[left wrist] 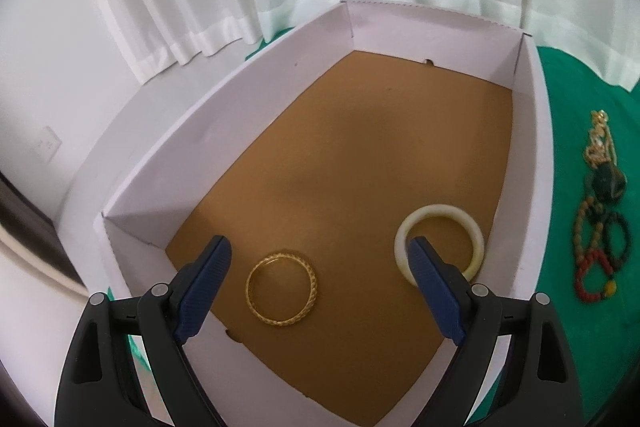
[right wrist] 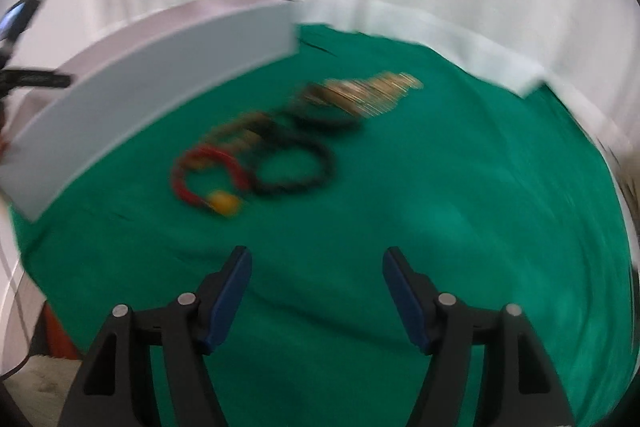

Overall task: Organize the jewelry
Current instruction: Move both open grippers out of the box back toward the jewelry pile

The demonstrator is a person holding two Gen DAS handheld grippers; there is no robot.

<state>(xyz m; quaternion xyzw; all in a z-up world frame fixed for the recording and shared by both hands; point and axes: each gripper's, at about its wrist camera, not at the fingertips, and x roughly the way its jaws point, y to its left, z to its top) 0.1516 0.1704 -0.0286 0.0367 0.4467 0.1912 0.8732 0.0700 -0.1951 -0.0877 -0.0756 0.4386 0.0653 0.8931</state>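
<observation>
Two bangles in the box (left wrist: pixel 192 163): gold one (left wrist: pixel 282 289) between the wide-open left tongs (left wrist: pixel 320 259), cream one (left wrist: pixel 440 243) behind their right tip. Right tongs (right wrist: pixel 316 263) gape empty.

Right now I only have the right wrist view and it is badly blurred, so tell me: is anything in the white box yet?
Observer: Yes. A gold bangle lies flat on the brown floor of the white box.
Operator: Only that one?
Observer: No, a cream bangle lies flat to its right, apart from it.
Operator: Is the left gripper holding either?
Observer: No. The left gripper hangs over the box with its fingers wide apart and nothing between them.
</observation>
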